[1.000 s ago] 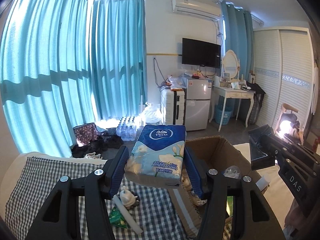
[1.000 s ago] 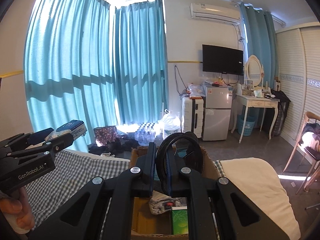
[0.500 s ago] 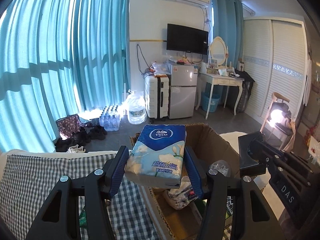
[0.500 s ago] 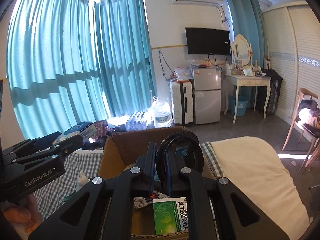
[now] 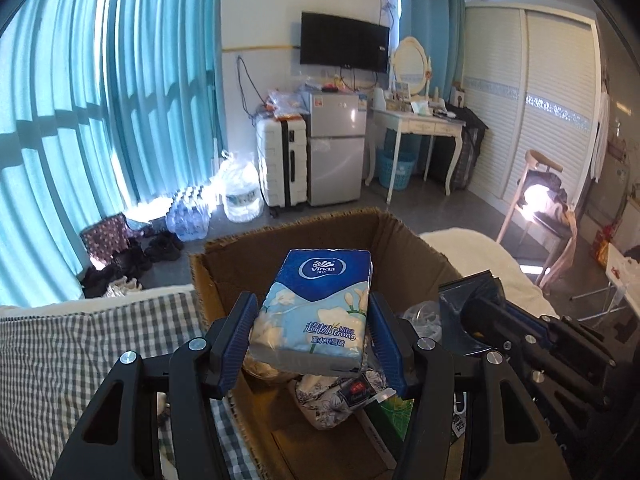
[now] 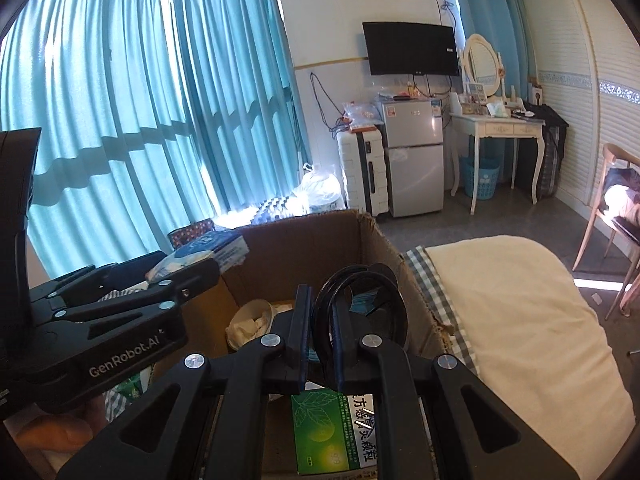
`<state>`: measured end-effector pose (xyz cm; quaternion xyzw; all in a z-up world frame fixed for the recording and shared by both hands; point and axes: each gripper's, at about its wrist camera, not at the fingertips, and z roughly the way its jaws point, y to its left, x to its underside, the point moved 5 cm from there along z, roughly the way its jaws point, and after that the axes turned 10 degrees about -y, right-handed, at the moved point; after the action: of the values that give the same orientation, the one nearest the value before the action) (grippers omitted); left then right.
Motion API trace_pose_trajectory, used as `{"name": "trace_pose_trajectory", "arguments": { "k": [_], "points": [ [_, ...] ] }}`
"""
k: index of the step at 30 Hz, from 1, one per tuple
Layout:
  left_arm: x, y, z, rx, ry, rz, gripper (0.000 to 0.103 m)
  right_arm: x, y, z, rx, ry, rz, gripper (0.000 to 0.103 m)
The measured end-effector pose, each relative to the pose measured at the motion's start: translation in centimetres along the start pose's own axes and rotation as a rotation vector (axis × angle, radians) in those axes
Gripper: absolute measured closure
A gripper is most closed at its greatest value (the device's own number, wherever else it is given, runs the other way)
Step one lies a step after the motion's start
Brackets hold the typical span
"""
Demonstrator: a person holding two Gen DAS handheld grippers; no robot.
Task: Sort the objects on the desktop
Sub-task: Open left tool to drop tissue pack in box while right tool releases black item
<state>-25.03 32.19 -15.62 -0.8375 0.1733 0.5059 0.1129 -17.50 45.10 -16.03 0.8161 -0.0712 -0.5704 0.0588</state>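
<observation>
Inside cardboard box (image 5: 404, 248): green carton (image 6: 332, 428); cloth (image 5: 324, 404).

Bedroom with teal curtains (image 5: 100, 112) glowing from sunlight. A black TV (image 5: 345, 43) hangs on the white wall, with a small silver fridge (image 5: 335, 148) right below it, a white suitcase (image 5: 281, 162) left of the fridge, and a white dressing table (image 5: 418, 124) to its right.

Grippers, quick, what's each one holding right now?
Left gripper: closed on the tissue pack.
Right gripper: closed on a black ring-shaped object.
</observation>
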Motion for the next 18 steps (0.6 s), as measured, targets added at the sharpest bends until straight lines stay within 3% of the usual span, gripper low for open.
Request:
{"name": "trace_pose_trajectory", "arguments": {
  "k": [9, 12, 18],
  "points": [
    [1.5, 0.1, 2.2, 0.009, 0.071, -0.013, 0.042, 2.0, -0.4, 2.7, 0.024, 0.078, -0.016, 0.094],
    [1.4, 0.6, 2.2, 0.001, 0.067, -0.034, 0.031, 2.4, -0.1, 3.2, 0.045, 0.097, -0.054, 0.093],
    [1.2, 1.7, 0.7, -0.013, 0.046, -0.041, 0.031, 2.2, 0.0, 2.8, 0.068, 0.088, -0.068, 0.091]
  ]
}}
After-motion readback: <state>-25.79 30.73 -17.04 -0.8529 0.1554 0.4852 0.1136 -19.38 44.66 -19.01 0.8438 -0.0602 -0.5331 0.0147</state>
